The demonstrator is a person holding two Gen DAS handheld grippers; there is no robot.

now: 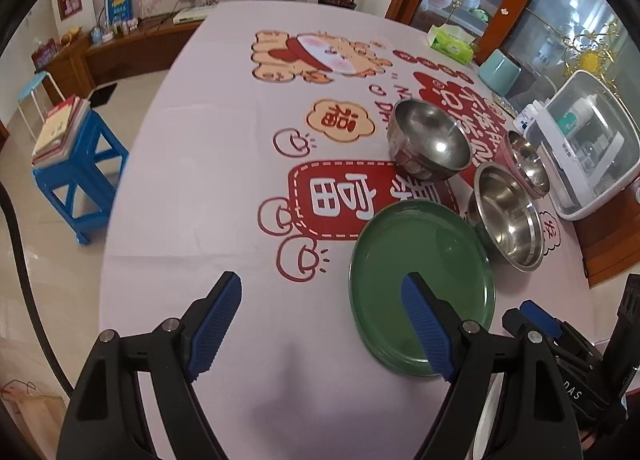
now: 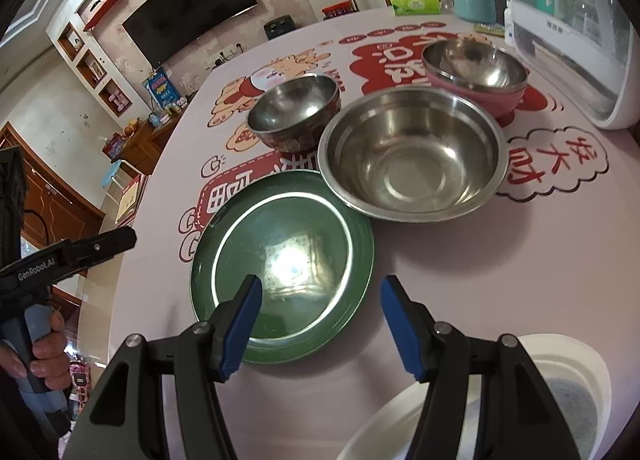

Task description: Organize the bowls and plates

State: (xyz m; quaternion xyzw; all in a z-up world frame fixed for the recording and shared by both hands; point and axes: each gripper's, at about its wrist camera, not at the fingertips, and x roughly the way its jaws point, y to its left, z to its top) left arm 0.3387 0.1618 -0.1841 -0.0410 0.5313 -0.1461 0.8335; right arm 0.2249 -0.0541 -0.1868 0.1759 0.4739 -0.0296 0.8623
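The right gripper (image 2: 320, 324) has its jaws spread, empty, over the near rim of the green plate (image 2: 280, 256), a white dish (image 2: 560, 372) beneath it. The left gripper (image 1: 324, 324), marked "GenRobot.AI" on its body, is likewise spread and holds nothing. Just past the plate sits a wide steel bowl (image 2: 412, 156), a smaller steel bowl (image 2: 294, 112) to its left, and a pink-sided bowl (image 2: 476, 72) behind. The tablecloth (image 1: 224, 188) bears red Chinese characters, including 福. A green tissue box (image 2: 414, 0) stands farthest.
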